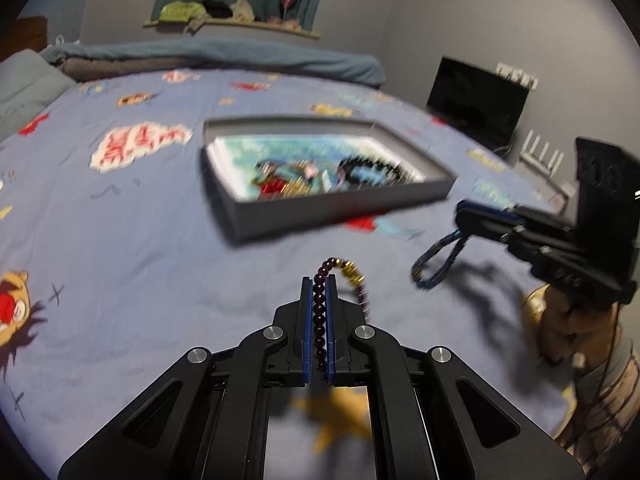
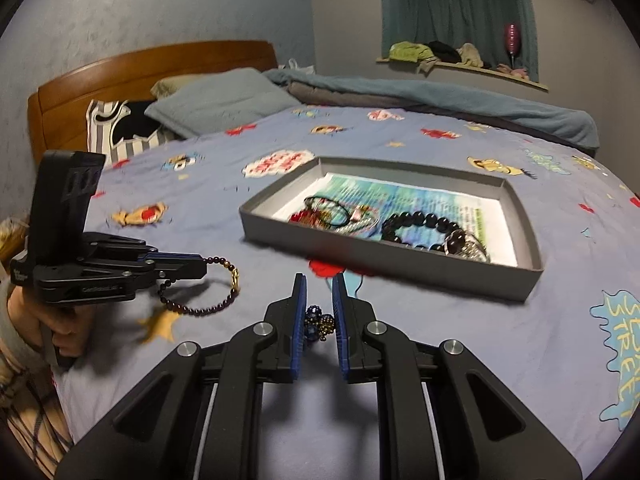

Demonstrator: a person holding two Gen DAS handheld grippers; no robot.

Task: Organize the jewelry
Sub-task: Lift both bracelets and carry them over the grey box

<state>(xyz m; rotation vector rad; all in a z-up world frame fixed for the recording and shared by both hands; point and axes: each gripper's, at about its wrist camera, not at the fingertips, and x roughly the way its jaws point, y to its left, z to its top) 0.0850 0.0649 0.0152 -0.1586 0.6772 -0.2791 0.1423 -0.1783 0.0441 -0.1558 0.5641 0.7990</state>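
Observation:
A grey jewelry box (image 1: pixel 336 210) (image 2: pixel 436 274) lies open on the bed, holding a black bead bracelet (image 2: pixel 420 224) and other jewelry on a printed liner. My left gripper (image 1: pixel 319 284) (image 2: pixel 202 266) is shut on a dark red and gold bead bracelet (image 1: pixel 320 312) (image 2: pixel 208 308), held above the bedsheet in front of the box. My right gripper (image 2: pixel 320 284) (image 1: pixel 460 214) is shut on a blue and gold beaded bracelet (image 2: pixel 318 322) (image 1: pixel 436 260), which hangs in a loop below its fingers, to the right of the left gripper.
The bed has a blue cartoon-print sheet (image 2: pixel 440 360), a grey pillow (image 2: pixel 216 100) and a blue blanket (image 2: pixel 440 96) at the far side. A wooden headboard (image 2: pixel 120 72) stands behind. A black monitor (image 1: pixel 476 100) stands by the wall.

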